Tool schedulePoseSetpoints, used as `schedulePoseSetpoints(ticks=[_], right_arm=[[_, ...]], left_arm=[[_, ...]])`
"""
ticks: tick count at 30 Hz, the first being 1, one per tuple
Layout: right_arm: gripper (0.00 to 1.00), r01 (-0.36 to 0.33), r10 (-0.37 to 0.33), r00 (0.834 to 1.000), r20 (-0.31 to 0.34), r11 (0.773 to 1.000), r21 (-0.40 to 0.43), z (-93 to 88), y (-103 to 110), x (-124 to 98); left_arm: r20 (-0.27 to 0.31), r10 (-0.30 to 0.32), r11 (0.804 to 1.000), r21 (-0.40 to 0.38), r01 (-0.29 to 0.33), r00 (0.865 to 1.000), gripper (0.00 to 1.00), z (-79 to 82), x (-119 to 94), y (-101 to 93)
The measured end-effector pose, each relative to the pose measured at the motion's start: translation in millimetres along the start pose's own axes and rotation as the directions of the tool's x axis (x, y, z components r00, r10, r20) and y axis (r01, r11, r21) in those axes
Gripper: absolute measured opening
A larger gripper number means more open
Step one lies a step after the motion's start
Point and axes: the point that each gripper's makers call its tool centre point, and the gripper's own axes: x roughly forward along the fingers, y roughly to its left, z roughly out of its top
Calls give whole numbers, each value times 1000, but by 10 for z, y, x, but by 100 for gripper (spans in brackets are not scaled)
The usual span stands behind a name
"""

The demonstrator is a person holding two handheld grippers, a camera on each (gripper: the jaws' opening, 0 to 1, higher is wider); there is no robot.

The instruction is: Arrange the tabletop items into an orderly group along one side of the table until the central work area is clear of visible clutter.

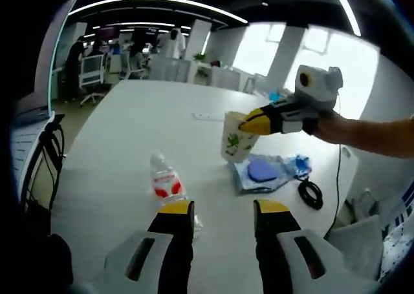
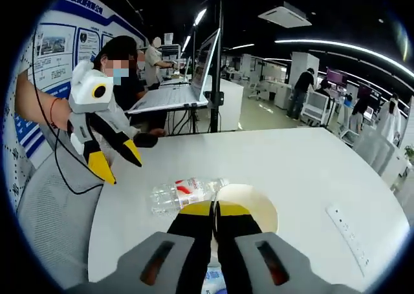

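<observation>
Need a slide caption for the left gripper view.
Right gripper pinches a paper cup's rim above the white table; water bottle lies before the open left gripper.

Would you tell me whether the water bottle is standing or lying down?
Lying down: the water bottle rests on its side on the table, beside the cup.

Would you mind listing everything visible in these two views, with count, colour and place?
clear plastic water bottle with red label: 1, lying on its side on the table, ahead of the left tool
cream paper cup with green print: 1, rim pinched by the right tool
blue cloth bundle: 1, on the table beside the cup
coiled black cable: 1, near the table edge
white power strip: 1, on the table
round white table: 1, under everything
left tool: yellow-tipped, open
right tool: yellow-tipped, shut on the cup rim
</observation>
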Motion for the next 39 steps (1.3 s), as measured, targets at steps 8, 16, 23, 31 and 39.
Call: schedulePoseSetpoints(ticks=[8, 16, 23, 31, 39], right_arm=[[0, 24, -25, 999, -28, 1000, -15, -213, 26, 186], [0, 39, -38, 999, -36, 999, 28, -449, 60, 292], [0, 45, -45, 998, -35, 999, 19, -496, 52, 344], [0, 48, -49, 998, -45, 999, -15, -519, 112, 377], [0, 60, -61, 997, -47, 998, -25, -579, 101, 377]], left_arm=[[-8, 14, 1000, -5, -15, 1000, 33, -37, -26, 67], [-15, 28, 1000, -13, -28, 1000, 33, -73, -44, 106], [-13, 29, 999, -20, -29, 1000, 33, -67, -47, 110], [-21, 38, 999, -19, -38, 999, 33, -90, -69, 139], [-22, 41, 999, -24, -42, 999, 32, -105, -76, 147]])
